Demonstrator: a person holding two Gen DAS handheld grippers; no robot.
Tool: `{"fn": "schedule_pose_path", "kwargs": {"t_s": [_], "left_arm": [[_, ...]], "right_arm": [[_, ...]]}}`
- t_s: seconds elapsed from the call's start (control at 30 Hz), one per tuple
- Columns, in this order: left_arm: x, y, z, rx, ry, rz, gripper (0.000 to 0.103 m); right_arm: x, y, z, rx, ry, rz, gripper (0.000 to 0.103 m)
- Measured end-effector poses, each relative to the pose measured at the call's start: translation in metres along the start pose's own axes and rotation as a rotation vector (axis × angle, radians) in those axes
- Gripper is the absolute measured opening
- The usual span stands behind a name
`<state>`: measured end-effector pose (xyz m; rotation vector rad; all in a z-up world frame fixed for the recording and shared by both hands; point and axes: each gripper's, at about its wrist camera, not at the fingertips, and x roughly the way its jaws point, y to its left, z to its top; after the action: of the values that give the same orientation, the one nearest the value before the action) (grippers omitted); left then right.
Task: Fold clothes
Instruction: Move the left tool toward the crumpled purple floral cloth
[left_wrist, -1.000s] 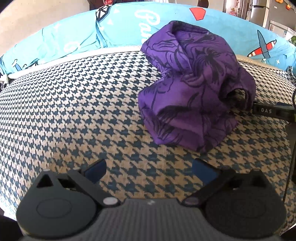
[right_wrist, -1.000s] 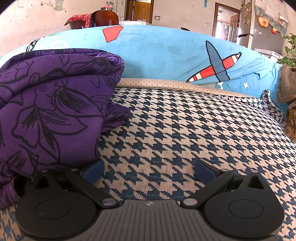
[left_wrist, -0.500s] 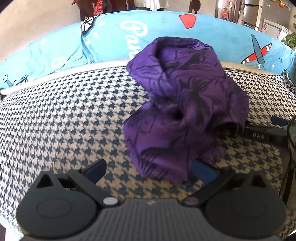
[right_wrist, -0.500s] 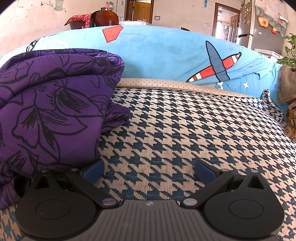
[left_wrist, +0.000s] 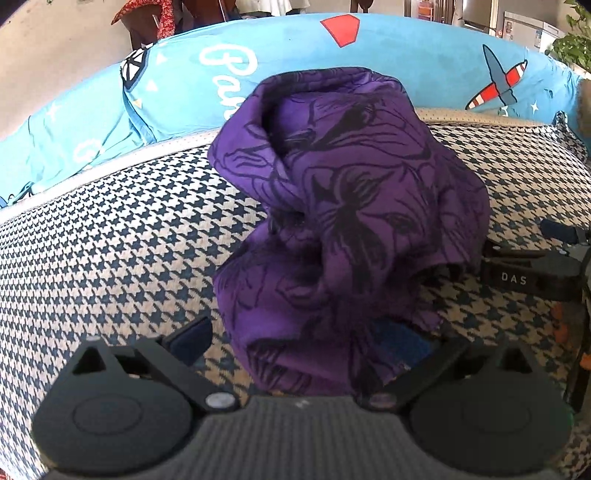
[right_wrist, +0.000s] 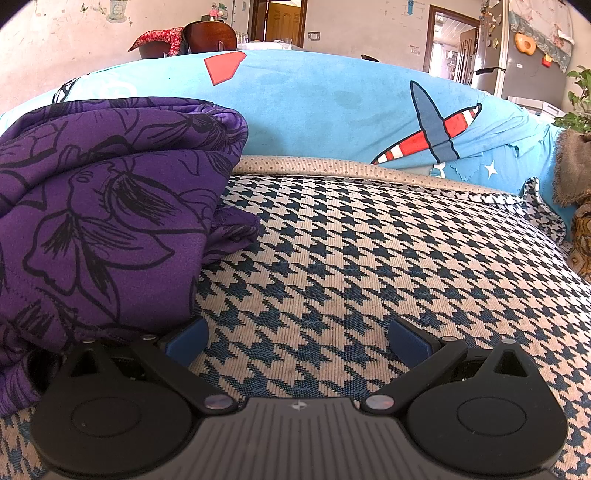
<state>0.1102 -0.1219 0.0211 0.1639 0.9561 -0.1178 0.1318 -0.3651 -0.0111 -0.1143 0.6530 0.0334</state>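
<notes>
Lying in a crumpled heap toward the back edge of the houndstooth cushion (left_wrist: 110, 229), against the blue cover (left_wrist: 406, 62), the purple garment (left_wrist: 351, 206) showed no fold made, so by my judgement the whole task remained; the left gripper (left_wrist: 295, 339) stood with fingers spread and the cloth's near end lying between them, unpinched; the right gripper (left_wrist: 524, 266) lay at the heap's right side. From the right wrist, the right gripper (right_wrist: 297, 338) gaped over bare cushion (right_wrist: 369, 251), its left finger (right_wrist: 186, 338) touching the garment (right_wrist: 103, 206); no container appeared in either view.
</notes>
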Motion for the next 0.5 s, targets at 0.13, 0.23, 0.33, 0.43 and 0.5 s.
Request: {"fn": "schedule_pose_path", "kwargs": {"t_s": [0.13,0.23,0.33,0.43,0.5], "left_arm": [[0.001,-0.006,-0.004,-0.013,0.008,-0.019,0.103],[-0.003,-0.007,-0.006,-0.003,0.001,-0.021,0.103],[-0.007,-0.008,-0.008,0.003,0.002,-0.030,0.103],[-0.009,-0.012,-0.008,0.010,0.003,-0.034,0.103],[-0.011,-0.014,-0.009,0.015,0.001,-0.034,0.103]], "right_arm": [[-0.002,0.001,-0.001,0.001,0.013,-0.008,0.103],[-0.004,0.003,-0.001,0.004,0.047,-0.024,0.103],[-0.006,0.004,-0.001,0.017,0.083,-0.041,0.103],[-0.009,0.005,0.000,0.029,0.114,-0.063,0.103],[-0.013,0.005,0.002,0.037,0.141,-0.082,0.103]]}}
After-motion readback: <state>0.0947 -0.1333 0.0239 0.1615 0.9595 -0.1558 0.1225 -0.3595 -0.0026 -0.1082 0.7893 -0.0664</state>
